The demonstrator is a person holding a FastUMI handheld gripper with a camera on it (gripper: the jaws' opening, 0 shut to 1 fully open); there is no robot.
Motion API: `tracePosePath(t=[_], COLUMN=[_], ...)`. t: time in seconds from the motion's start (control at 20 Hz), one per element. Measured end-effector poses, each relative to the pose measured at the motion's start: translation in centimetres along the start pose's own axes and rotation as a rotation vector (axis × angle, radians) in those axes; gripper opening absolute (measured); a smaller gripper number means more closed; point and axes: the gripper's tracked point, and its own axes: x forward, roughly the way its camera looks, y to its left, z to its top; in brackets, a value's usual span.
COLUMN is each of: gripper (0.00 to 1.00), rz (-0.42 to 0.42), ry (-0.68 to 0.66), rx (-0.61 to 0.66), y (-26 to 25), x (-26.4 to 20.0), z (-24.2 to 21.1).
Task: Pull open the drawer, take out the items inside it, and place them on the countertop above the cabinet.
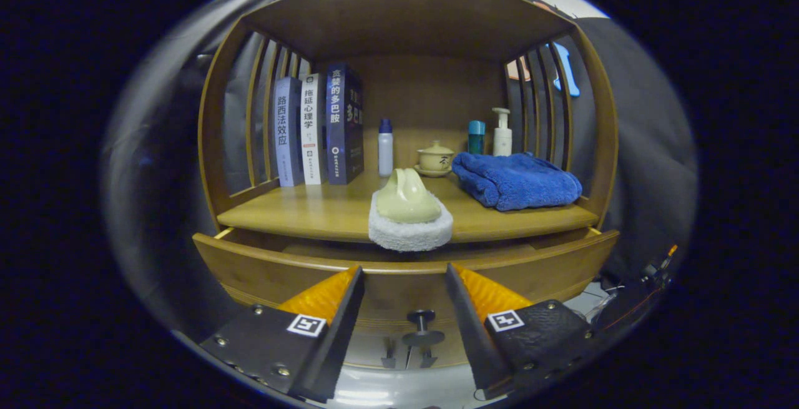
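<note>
Claw (404,284) found with fingers apart and nothing between them, poised in front of the cabinet at the height of the drawer front. Drawer (399,265) found pulled out — front panel standing forward of the cabinet body, with its knob (422,321) showing low between the two fingers. Scrubbing brush (409,212), pale handle over a white pad, noted resting at the front edge of the bench (312,212) above the drawer, directly ahead of and above the gap between the fingers, handle running front to back, roughly in line with the claw's forward axis. Drawer interior mostly hidden behind the front panel; whether any item remains inside cannot be told. Further back on the bench: three upright books (318,128) left, small white bottle (386,147), lidded cup (435,158), pump bottle (502,133), folded blue towel (515,179) right. Judged — brush delivered or nearly so; next reach likely downward, over the panel.
</note>
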Motion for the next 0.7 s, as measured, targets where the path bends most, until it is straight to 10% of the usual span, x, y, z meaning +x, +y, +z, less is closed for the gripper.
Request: tracePosePath(t=[0.7], gripper=[0.79], rz=[-0.005], ry=[-0.008], rx=[0.019], y=[0.1], x=[2.6], z=[0.6])
